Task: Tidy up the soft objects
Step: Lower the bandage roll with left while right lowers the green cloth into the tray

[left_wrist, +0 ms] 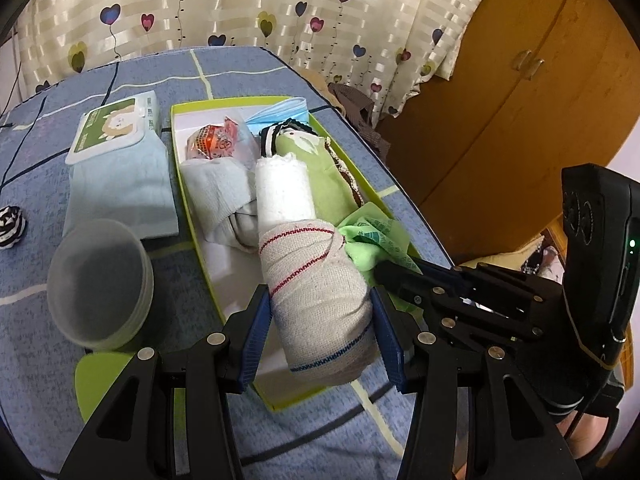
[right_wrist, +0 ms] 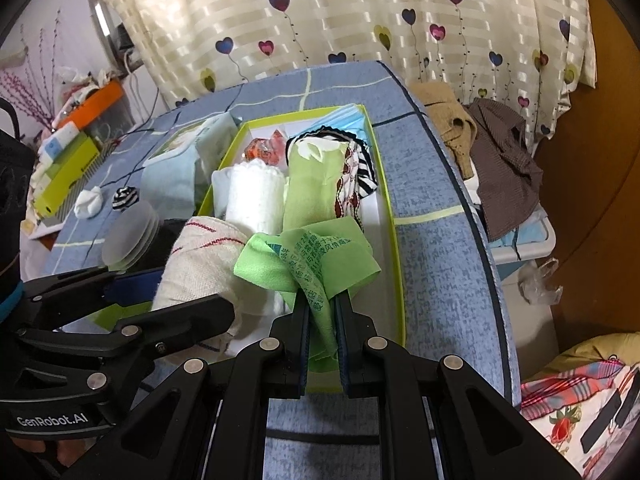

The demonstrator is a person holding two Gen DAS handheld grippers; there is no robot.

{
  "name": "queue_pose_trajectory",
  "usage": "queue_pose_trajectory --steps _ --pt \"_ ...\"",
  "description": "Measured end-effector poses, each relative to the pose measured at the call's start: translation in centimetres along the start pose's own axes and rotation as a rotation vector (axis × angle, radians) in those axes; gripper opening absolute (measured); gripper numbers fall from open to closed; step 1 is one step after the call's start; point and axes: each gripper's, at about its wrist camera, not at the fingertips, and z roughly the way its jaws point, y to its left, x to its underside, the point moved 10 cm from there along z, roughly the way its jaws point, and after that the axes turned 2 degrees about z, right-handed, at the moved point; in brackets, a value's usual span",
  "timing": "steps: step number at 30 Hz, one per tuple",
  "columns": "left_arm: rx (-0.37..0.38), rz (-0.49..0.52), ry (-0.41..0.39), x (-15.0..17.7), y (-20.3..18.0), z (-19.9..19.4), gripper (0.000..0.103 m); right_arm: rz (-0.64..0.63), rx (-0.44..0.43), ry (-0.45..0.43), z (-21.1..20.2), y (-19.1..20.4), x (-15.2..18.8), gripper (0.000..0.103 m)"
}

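Left wrist view: a blue checked bedcover [left_wrist: 120, 360] lies below a heart-print curtain [left_wrist: 240, 8], and a green-rimmed box [left_wrist: 188, 208] sits on it. Inside the box are a white rolled towel [left_wrist: 284, 196], a green sock [left_wrist: 320, 168], a pale blue cloth [left_wrist: 220, 192] and a snack packet [left_wrist: 212, 142]. The left gripper [left_wrist: 320, 344] has its 2 fingers set against the sides of a rolled cream cloth [left_wrist: 316, 300] at the box's near end, gripping it. Left of the box wait a folded blue towel [left_wrist: 120, 192], a wipes pack [left_wrist: 116, 128], a striped sock ball [left_wrist: 12, 226] and stacked plastic lids [left_wrist: 100, 284].

Right wrist view: over the same box [right_wrist: 394, 248], the right gripper [right_wrist: 322, 316] pinches a green printed cloth [right_wrist: 308, 260], fingers nearly together, at the box's near end. A white sock ball [right_wrist: 88, 200] and the striped one [right_wrist: 124, 198] lie left of it.

I judge the task past halfway: several pieces are packed, 2 are in hand, and some remain outside.
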Motion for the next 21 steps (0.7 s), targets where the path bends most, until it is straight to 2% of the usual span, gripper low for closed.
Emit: queue_pose_trajectory --steps 9,21 --pt "-0.026 -0.023 -0.009 -1.8 1.1 1.0 0.051 -0.006 -0.012 -0.005 1.3 -0.2 -1.7 0.011" --pt "0.012 -0.038 0.027 -0.9 0.6 1.4 0.051 -0.008 -0.004 0.008 1.0 -0.8 -0.9 0.015"
